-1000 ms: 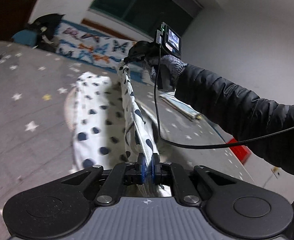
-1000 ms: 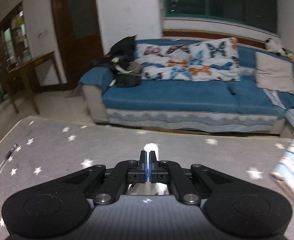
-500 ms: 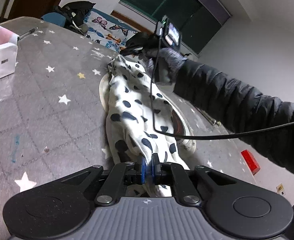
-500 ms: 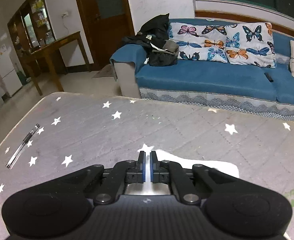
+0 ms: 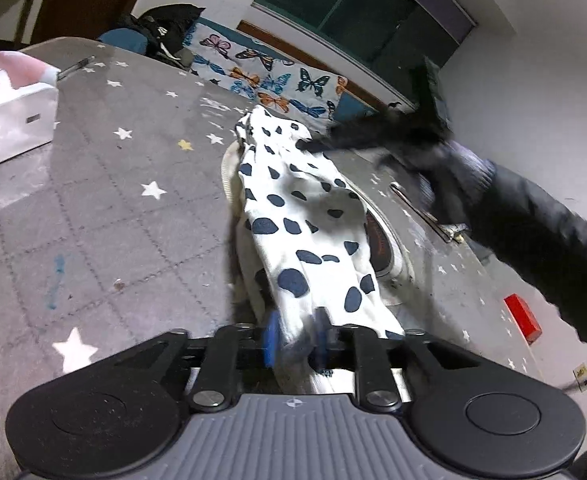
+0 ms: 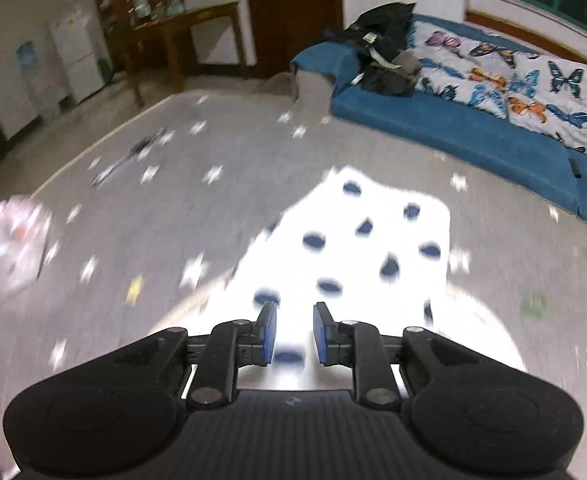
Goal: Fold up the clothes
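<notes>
A white garment with dark blue spots [image 5: 293,216] lies folded lengthwise on the grey star-patterned table [image 5: 93,200]. My left gripper [image 5: 295,340] is open, with the garment's near end lying loose between its blue pads. My right gripper [image 6: 292,338] is open just above the garment's far end [image 6: 357,248]; in the left wrist view it shows blurred beside that end [image 5: 389,136].
A white tissue box [image 5: 9,120] stands at the table's left. A pen [image 5: 75,67] lies near the far edge. A red box [image 5: 522,318] lies on the right. A blue sofa with butterfly cushions [image 6: 513,92] stands beyond the table.
Both grippers have lowered the garment onto the table and opened, letting it go. The right gripper has pulled back from the garment's far end.
</notes>
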Motion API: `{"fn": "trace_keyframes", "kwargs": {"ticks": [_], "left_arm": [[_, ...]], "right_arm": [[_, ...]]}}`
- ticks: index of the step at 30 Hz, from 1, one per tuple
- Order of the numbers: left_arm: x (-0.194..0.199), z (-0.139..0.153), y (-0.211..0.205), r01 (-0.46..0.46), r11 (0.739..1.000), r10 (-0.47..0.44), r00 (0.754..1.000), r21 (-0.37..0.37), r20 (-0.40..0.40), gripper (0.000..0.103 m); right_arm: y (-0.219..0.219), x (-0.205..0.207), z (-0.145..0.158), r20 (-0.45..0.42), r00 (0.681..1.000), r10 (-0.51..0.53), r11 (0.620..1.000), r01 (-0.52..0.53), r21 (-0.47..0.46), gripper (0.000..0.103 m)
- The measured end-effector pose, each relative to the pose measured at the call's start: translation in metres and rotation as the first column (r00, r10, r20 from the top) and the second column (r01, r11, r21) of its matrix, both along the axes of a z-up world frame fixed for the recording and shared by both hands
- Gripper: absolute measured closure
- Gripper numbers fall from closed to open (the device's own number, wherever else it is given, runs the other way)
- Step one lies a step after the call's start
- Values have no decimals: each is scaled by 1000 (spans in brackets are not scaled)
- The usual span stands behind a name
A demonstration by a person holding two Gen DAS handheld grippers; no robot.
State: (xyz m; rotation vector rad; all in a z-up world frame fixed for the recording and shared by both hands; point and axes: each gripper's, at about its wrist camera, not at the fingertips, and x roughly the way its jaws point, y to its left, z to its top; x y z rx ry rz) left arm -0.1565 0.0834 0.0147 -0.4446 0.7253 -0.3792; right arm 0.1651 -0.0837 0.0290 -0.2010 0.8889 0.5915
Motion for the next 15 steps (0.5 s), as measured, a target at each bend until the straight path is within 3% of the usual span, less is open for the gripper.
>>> {"fn": "trace_keyframes", "kwargs": {"ticks": [3,5,9,12,15], "left_arm": [[-5,3,-1,-13,1000,13,1000,15,10,69],[-8,5,-2,-28,999,28,999,25,17,56],[-10,4,-5,-42,999,42,999,17,6,49],[-8,-2,-11,-34,999,34,999,7,-30,48],[-16,1,-9,-34,999,34,999,5,-8,48]], "right_arm": [[-11,-34,3,14,998,65,997,-64,-30,82],[-14,-58,5,24,992,123,992,-122,-32,75],[-13,-106,7,35,967,254,967,-253,-30,73],[-4,-136,3,25,939,343,939,-342,-38,72],[2,-162,-4,30,916,400,914,-396,-85,72]]}}
